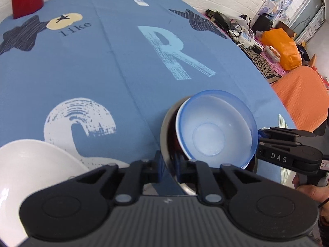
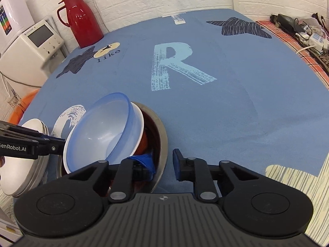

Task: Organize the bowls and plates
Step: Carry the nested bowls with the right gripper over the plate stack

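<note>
Left wrist view shows the left gripper [image 1: 169, 165] clamped on the steel bowl [image 1: 166, 135] rim, near right on the table [image 1: 102, 72]. The blue bowl [image 2: 100, 127] lies tilted inside the nest, while the right gripper [image 2: 162, 164] is spread, seemingly straddling the rim. Next it needs seating level.

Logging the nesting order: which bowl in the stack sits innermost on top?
The translucent blue bowl, tilted inside the white bowl. Both rest in the steel bowl, whose rim the left tongs straddle.

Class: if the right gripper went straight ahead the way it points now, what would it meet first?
Probably the steel bowl: its rim already sits between the open fingers of the right gripper. Beyond it, only blue tablecloth shows, though depth is unclear.
</note>
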Tool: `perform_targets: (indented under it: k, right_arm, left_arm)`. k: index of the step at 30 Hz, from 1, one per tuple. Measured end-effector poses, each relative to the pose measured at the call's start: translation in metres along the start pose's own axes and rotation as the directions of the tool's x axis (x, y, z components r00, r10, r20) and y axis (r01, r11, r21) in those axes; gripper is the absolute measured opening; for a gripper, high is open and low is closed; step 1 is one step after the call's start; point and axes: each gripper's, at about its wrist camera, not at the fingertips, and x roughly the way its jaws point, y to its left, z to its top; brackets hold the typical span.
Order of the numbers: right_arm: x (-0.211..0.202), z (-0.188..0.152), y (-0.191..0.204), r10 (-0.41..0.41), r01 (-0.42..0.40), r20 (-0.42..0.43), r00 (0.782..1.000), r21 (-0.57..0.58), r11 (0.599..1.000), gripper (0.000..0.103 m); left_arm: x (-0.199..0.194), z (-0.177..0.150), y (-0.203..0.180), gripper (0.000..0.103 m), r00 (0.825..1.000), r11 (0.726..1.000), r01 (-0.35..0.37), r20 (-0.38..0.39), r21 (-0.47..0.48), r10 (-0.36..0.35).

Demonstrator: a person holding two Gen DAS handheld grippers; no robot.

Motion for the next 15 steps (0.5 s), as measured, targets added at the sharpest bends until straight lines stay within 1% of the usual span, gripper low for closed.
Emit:
perform_targets:
  k: [4, 7, 8, 10, 15]
  right_arm:
    - [-0.002, -0.002, 0.000, -0.003, 0.003, 0.003, 1.000, 0.025, 1.000, 0.001]
    - [-0.003, -0.005, 0.004, -0.015, 0.015, 0.011, 1.000, 0.012, 1.000, 0.001]
    - [-0.004, -0.006, 0.003, -0.010, 0.010, 0.015, 1.000, 0.021, 1.000, 0.000]
    - [-0.004, -0.007, -0.004, 0.018, -0.019, 0.018, 1.000, 0.083, 0.996, 0.000]
    - [-0.007, -0.010, -0.009, 0.057, -0.060, 0.026, 0.998, 0.143, 0.988, 0.000]
  left_arm:
    - [0.001, 0.000, 0.002, 0.008, 1.000, 0.999, 0.011, 0.009, -0.044, -0.010]
    - [0.000, -0.002, -0.001, 0.008, 1.000, 0.999, -0.007, 0.016, -0.041, 0.008]
    - [0.000, -0.002, -0.002, 0.008, 1.000, 0.999, -0.012, 0.017, -0.043, 0.012]
    - [0.000, -0.002, -0.002, 0.001, 1.000, 0.999, -0.009, 0.024, -0.050, 0.010]
    - [0.001, 0.000, -0.003, 0.000, 0.999, 0.998, -0.011, 0.039, -0.062, 0.013]
